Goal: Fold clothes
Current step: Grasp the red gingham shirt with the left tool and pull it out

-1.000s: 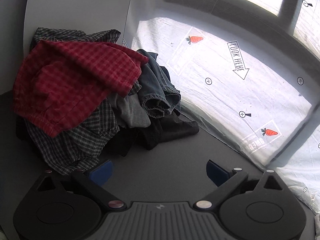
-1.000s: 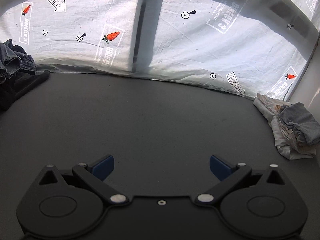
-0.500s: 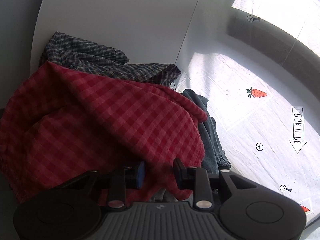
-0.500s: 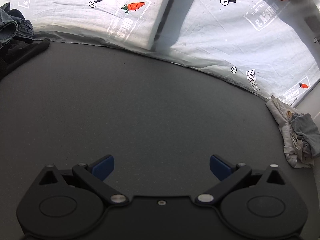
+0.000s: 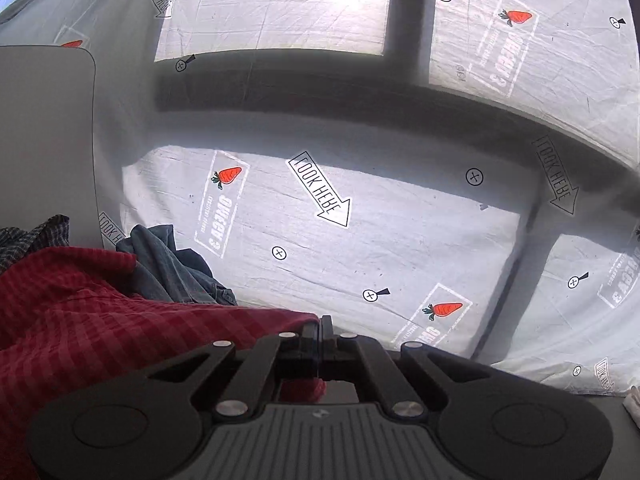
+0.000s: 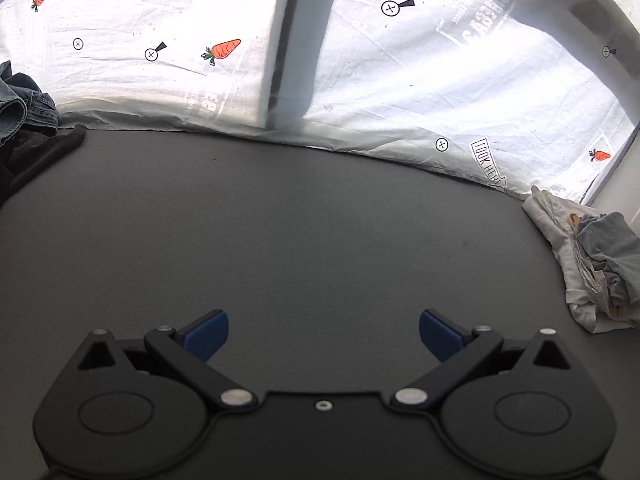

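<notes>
My left gripper [image 5: 321, 326] is shut on an edge of the red checked shirt [image 5: 100, 320], which stretches from the jaws down to the left in the left wrist view. Behind the shirt lie blue denim [image 5: 168, 264] and a dark plaid garment [image 5: 28, 236] of the clothes pile. My right gripper [image 6: 323, 330] is open and empty, low over the dark grey table [image 6: 300, 220]. The edge of the pile, denim [image 6: 24, 108] and black cloth [image 6: 36, 156], shows at the far left of the right wrist view.
A small stack of white and grey clothes [image 6: 596, 264] lies at the table's right edge. A white printed sheet [image 6: 400, 92] with carrots and arrows hangs behind the table. A grey panel [image 5: 44, 140] stands at the left.
My left gripper moved into the pile, closed on the red shirt and has lifted and swung right with it. My right gripper stays open, drifting slightly over the table.
</notes>
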A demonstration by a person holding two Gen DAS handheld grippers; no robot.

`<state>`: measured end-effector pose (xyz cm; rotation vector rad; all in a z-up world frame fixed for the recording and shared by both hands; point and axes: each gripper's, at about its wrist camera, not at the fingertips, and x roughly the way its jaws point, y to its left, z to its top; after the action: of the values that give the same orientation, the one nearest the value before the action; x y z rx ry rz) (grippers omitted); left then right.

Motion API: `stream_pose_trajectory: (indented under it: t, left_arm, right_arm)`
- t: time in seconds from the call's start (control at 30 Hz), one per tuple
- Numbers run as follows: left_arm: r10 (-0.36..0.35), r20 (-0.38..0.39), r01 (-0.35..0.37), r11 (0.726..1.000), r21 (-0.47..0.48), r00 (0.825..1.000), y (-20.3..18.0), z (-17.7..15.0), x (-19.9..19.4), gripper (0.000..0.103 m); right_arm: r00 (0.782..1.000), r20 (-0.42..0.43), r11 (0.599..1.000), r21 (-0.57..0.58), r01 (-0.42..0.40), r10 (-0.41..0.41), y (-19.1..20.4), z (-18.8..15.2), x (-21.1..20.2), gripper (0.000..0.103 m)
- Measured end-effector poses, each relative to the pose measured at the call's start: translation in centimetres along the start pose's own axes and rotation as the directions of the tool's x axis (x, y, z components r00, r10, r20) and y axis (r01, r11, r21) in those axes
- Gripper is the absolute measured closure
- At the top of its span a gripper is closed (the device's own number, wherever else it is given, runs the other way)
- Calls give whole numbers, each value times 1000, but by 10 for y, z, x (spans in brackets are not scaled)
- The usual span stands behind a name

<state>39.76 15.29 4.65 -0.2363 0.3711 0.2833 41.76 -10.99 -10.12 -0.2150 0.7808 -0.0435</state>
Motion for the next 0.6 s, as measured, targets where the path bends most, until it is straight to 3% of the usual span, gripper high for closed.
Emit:
stream_pose_trajectory:
  t: [0.07,0.13,0.17,0.2,0.27,0.33,0.37,0.4,0.47,0.53,0.6]
  left_arm:
    - [-131,-71,128,990,-53,989,-51,-22,-5,103]
    - [-263,-163,253,964,-77,951,-110,-52,-6,103]
    - [-318,-215,307,948,-84,923,-136,-68,-5,99]
    - [-374,-270,362,927,-94,887,-163,-85,-4,84]
    - [-487,-402,476,869,-135,775,-210,-120,-5,65]
    - [-547,-446,539,827,-157,708,-237,-147,-22,63]
    - [-558,-452,562,815,-141,696,-240,-152,-28,62]
    - [-564,-457,580,805,-122,688,-242,-157,-35,60]
    - [-524,-447,563,825,-54,725,-229,-163,-49,54]
    - [-437,-431,474,880,-24,789,-202,-159,-48,50]
    - [-339,-427,365,931,-21,839,-167,-152,-39,50]
  right_arm:
    - [999,22,999,35,31,-32,-35,-6,-5,0]
    - [994,31,991,82,102,-105,-80,-17,-8,0]
    - [989,32,985,103,138,-142,-101,-22,-9,0]
    - [983,32,977,124,175,-180,-123,-27,-10,0]
    - [969,31,957,165,237,-245,-162,-37,-11,0]
    - [961,29,943,202,265,-276,-191,-45,-10,0]
    - [959,26,938,218,270,-282,-201,-48,-8,0]
    - [960,19,936,230,266,-278,-207,-50,-7,0]
    - [964,10,933,254,254,-265,-215,-53,-4,0]
    - [974,14,937,276,216,-228,-210,-54,-3,0]
    - [984,12,941,295,164,-175,-197,-54,0,0]
